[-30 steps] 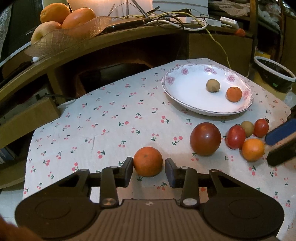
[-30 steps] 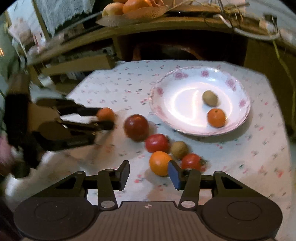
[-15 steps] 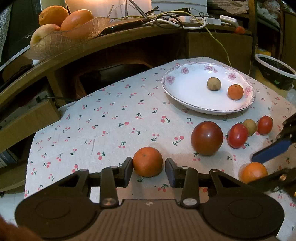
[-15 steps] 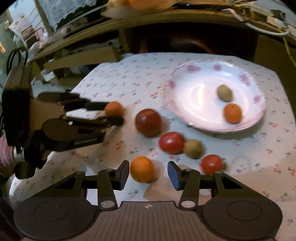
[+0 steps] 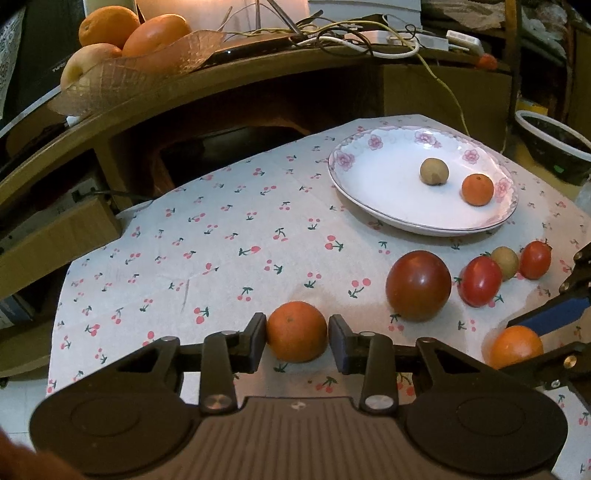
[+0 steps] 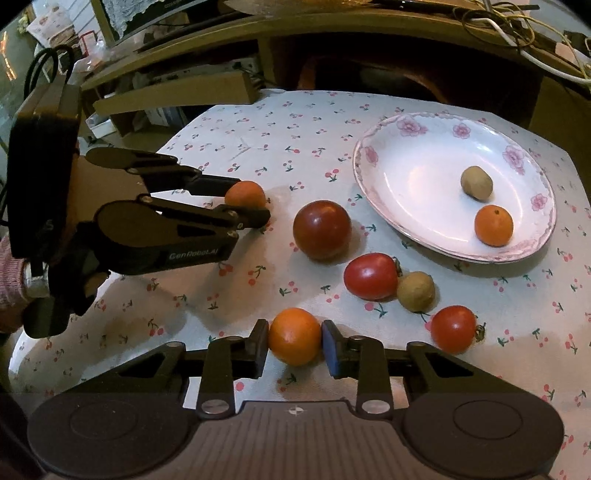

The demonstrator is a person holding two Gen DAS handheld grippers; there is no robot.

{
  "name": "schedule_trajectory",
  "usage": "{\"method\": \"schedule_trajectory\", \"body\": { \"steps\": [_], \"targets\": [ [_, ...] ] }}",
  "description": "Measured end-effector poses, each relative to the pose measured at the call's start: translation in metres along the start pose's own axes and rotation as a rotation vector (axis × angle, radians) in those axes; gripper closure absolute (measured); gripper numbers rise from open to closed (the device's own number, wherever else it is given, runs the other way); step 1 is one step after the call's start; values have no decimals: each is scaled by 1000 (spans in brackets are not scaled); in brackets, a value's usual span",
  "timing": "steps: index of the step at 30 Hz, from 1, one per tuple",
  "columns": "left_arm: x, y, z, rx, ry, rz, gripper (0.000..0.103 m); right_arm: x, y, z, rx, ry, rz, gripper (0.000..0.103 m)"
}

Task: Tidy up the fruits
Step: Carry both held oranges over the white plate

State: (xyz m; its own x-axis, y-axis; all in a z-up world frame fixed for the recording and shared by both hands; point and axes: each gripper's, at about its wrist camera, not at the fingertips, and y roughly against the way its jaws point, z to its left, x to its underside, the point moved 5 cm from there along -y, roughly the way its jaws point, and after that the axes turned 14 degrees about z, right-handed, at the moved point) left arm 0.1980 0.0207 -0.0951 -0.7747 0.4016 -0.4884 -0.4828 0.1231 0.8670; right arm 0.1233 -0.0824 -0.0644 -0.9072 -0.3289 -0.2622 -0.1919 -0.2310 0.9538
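My left gripper [image 5: 297, 341] is shut on a small orange [image 5: 296, 331] resting on the cherry-print cloth; it also shows in the right wrist view [image 6: 245, 194]. My right gripper [image 6: 294, 345] is shut on another small orange [image 6: 294, 336], also on the cloth. A white floral plate [image 6: 413, 184] holds a brown longan [image 6: 476, 182] and an orange [image 6: 494, 226]. On the cloth lie a large dark tomato [image 6: 322, 229], a red tomato [image 6: 370, 276], a brown longan [image 6: 416, 290] and a small tomato [image 6: 453, 329].
A wooden shelf [image 5: 221, 85] runs behind the table, bearing a glass bowl of large fruit [image 5: 122, 48] and tangled cables [image 5: 351, 33]. A dark round bin [image 5: 554, 147] stands at the far right. A cardboard box [image 5: 55, 236] sits left of the table.
My right gripper has moved toward the near orange and closed its fingers onto it. My left gripper stays on its orange, its fingers drawn in tighter.
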Motion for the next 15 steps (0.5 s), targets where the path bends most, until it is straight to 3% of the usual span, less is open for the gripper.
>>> {"method": "schedule_trajectory", "body": {
  "steps": [7,15],
  "targets": [
    [-1,2,-1,1,7,25,64,-1,10,-7,-15,-34,-24,72],
    [-11,16,-2,11,24,-11,64,-13,32,-25,3,-74,-97,72]
  ]
}}
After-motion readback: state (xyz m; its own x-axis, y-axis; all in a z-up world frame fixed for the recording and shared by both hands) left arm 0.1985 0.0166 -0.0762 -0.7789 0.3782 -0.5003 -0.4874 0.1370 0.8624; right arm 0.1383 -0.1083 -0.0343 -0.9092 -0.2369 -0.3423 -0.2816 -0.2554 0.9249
